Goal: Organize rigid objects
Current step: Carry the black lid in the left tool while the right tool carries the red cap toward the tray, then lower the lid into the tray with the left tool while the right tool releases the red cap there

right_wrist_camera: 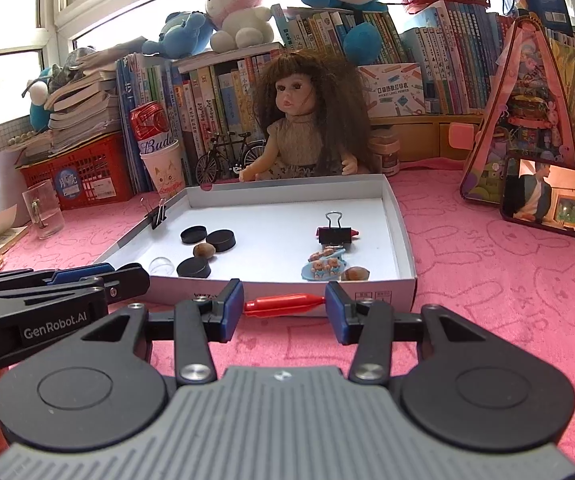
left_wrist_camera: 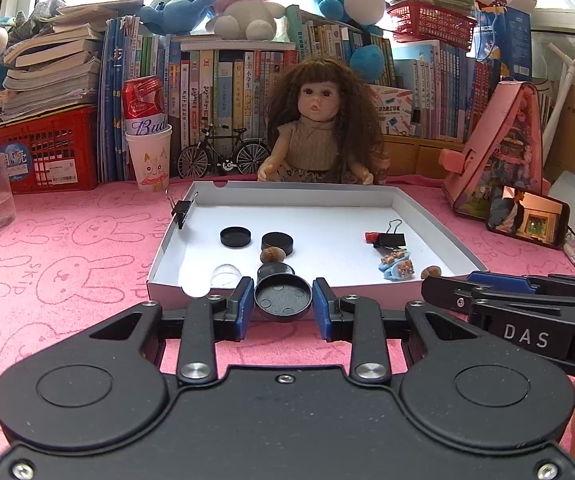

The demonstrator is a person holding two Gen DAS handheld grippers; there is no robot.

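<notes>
Holding a round black plastic cap (left_wrist_camera: 283, 298), hollow side up, the left gripper (left_wrist_camera: 283, 304) sits at lower centre of the left wrist view. Blue pads touch the cap on both sides: clenched on it. Just above, the near wall of the shallow white cardboard tray (left_wrist_camera: 367, 290). Inside, mid-left: three more black round caps (left_wrist_camera: 235, 237), a brown nut (left_wrist_camera: 273, 255), a clear dome (left_wrist_camera: 225, 274). Mid-right: black binder clip (left_wrist_camera: 389, 239), blue bear hair clips (left_wrist_camera: 395, 266).

Judgement: carry the cap level over the wall, lower beside the other caps, release only once it rests flat; avoid knocking the nut.

Right wrist view: the right gripper (right_wrist_camera: 284, 306) at lower centre has a red spindle-shaped plastic piece (right_wrist_camera: 283, 304) lying lengthwise between its pads. The left end looks touching; the right tip I cannot tell, so the grasp is uncertain. It hangs over the pink bunny-print surface (right_wrist_camera: 507, 300), just short of the tray wall.

Judgement: confirm the squeeze first, then clear the wall and set it at mid-right, near the binder clip, where a similar red bit shows.
</notes>
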